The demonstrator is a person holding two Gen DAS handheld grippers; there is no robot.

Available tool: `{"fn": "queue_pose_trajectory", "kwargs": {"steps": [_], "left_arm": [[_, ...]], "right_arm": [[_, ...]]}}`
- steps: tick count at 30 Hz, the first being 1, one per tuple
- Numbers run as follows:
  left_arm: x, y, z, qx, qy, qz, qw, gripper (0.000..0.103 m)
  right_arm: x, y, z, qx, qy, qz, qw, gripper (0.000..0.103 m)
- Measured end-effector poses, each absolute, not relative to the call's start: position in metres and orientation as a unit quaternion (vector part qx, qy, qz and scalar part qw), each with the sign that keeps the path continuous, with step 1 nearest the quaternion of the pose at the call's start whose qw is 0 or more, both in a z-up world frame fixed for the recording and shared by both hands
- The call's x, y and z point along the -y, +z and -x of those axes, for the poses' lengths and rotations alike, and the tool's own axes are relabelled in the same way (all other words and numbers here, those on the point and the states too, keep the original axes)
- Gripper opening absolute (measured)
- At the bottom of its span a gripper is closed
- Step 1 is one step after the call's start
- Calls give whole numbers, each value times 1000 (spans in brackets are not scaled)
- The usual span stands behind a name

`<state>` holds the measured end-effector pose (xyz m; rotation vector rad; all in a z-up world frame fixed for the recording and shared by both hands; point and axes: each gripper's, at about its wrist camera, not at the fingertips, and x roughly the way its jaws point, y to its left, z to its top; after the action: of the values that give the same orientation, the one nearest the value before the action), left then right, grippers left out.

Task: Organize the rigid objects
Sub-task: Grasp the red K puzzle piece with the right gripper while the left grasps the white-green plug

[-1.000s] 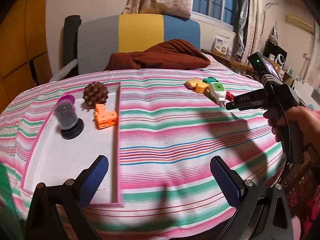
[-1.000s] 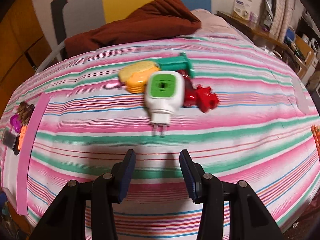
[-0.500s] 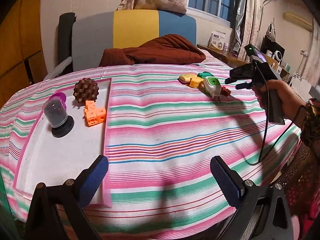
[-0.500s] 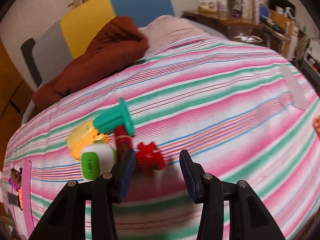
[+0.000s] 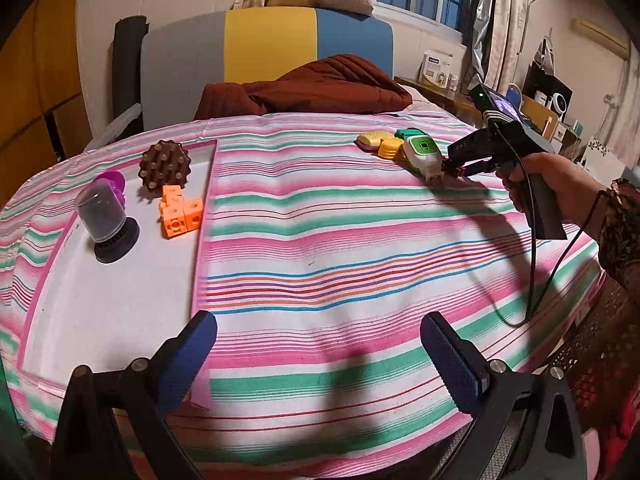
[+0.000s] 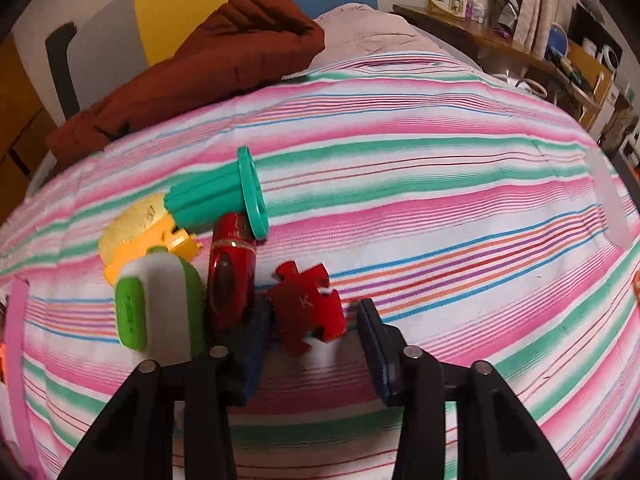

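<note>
A red puzzle piece embossed with the letter "K" lies on the striped bedspread, between the fingers of the right gripper, whose jaws are closing around it; the pads do not yet press on it. At its nine o'clock, just beside it, lies a glossy red capsule-shaped toy, and further to nine o'clock a white and green plug-in device. At about eleven o'clock sit a teal flanged spool and a yellow-orange block, bunched with the others. In the left wrist view the right gripper's black body shows pale lettering that seems to read "DAS", held by a hand. The left gripper hangs over the near edge of the bed, jaws spread wide with nothing between them. At its ten o'clock lies a white tray with a pink rim holding orange linked cubes, a brown studded ball, a dark capped cylinder and a purple piece. At twelve o'clock a brown blanket rests by the headboard; a white box with unreadable print stands at one o'clock.
</note>
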<state>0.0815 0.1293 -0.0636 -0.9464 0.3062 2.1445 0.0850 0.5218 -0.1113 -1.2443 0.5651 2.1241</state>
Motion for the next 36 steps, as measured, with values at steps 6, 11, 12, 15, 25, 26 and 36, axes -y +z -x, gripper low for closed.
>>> {"fn": "queue_pose_trajectory", "kwargs": {"steps": [6, 11, 12, 15, 25, 26, 36], "left_arm": [[-147, -59, -80, -127, 838, 362, 387, 102], [-191, -49, -65, -109, 833, 366, 401, 103], [-204, -48, -62, -109, 832, 367, 402, 103], [-247, -47, -50, -111, 831, 372, 399, 103], [-379, -58, -34, -205, 837, 324, 390, 103], [-386, -60, -33, -210, 834, 321, 396, 103], [-418, -80, -12, -163, 798, 358, 457, 63]], "right_arm": [[-525, -110, -96, -236, 772, 486, 334, 33], [-538, -109, -111, -283, 756, 482, 341, 33], [-539, -109, -114, -292, 754, 480, 342, 33], [-543, -108, -120, -311, 748, 475, 343, 33], [-549, -106, -130, -317, 734, 480, 361, 33], [-548, -106, -129, -316, 733, 481, 362, 33], [-551, -109, -125, -318, 729, 482, 367, 33]]}}
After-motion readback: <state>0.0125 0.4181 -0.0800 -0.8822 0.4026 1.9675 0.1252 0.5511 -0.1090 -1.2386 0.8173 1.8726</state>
